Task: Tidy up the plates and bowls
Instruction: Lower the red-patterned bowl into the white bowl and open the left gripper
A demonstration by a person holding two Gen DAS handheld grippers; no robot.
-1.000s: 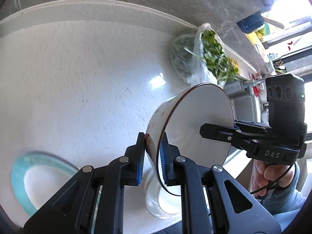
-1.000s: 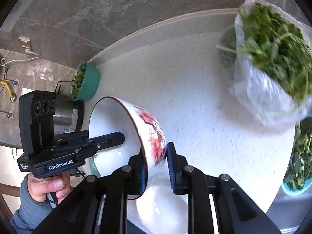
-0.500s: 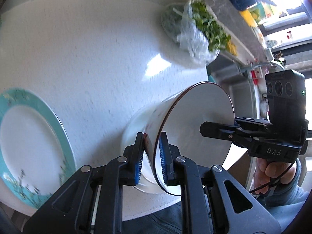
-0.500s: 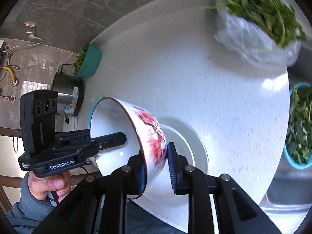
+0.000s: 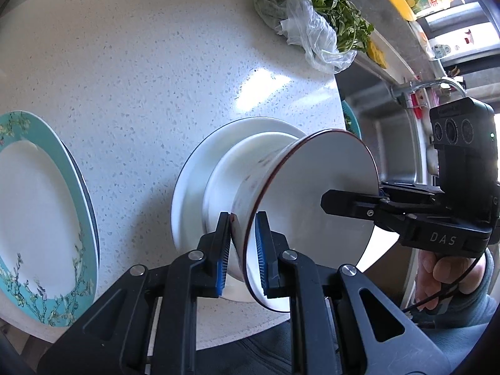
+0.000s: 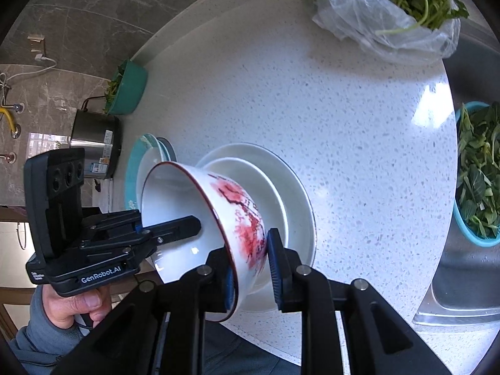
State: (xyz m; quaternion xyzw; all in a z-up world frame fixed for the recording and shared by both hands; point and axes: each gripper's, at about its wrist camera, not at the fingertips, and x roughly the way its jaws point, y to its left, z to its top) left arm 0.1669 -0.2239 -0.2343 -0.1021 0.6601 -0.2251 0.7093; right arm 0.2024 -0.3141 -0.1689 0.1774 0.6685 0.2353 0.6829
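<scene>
A white bowl with a red flower pattern and a dark red rim (image 6: 240, 209) hangs tilted between both grippers. My left gripper (image 5: 242, 253) is shut on one side of its rim (image 5: 312, 203), and my right gripper (image 6: 250, 256) is shut on the opposite side. Each view shows the other gripper's inner finger (image 5: 350, 206) (image 6: 175, 228) lying inside the bowl. Right under the bowl, a white deep plate sits in a wider white plate (image 5: 193, 181) (image 6: 297, 193). I cannot tell whether the bowl touches them. A teal-rimmed plate (image 5: 40, 206) (image 6: 132, 168) lies to the left.
A plastic bag of greens (image 5: 312, 22) (image 6: 390, 9) lies at the far side of the white speckled counter (image 5: 140, 78). A steel sink (image 6: 462, 265) with a blue basket of greens (image 6: 478, 175) is on the right. A teal bowl of greens (image 6: 128, 90) and a steel pot (image 6: 93, 143) stand far left. The counter's front edge is close below.
Both grippers have carried the bowl down and back toward the counter's near edge, over the white plates. The teal plate has slid fully into the left wrist view. Both grips are unchanged.
</scene>
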